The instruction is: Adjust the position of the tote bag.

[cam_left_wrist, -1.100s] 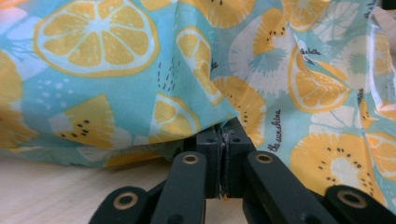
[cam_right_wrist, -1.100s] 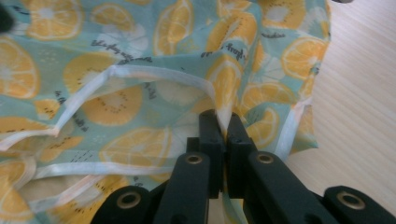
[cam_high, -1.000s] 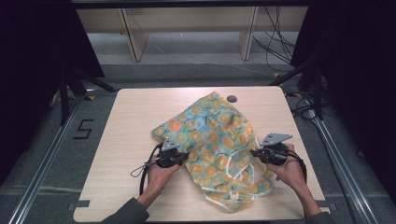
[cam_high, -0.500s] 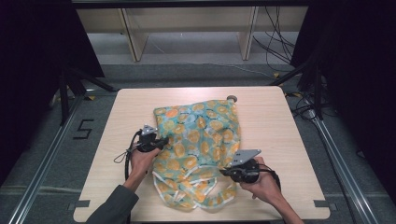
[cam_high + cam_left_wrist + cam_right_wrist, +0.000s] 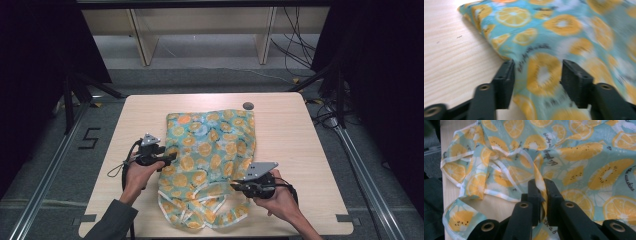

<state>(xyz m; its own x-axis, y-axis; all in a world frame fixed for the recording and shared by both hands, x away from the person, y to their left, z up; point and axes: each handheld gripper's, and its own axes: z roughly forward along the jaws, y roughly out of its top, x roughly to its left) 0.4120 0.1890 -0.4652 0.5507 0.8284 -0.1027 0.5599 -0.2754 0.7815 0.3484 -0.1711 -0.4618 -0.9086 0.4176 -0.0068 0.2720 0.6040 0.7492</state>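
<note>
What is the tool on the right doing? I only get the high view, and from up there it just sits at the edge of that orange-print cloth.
Observer: The right gripper view shows the right tool pinching a raised fold of the cloth between its jaws.
Operator: And the left one, is it holding too?
Observer: No. In the left gripper view the left tool has just been opening; its jaws stand apart with cloth lying between them, unpinched.
Operator: Anything printed besides fruit?
Observer: Yes, small dark lettering runs between the orange slices, too blurred to read.
</note>
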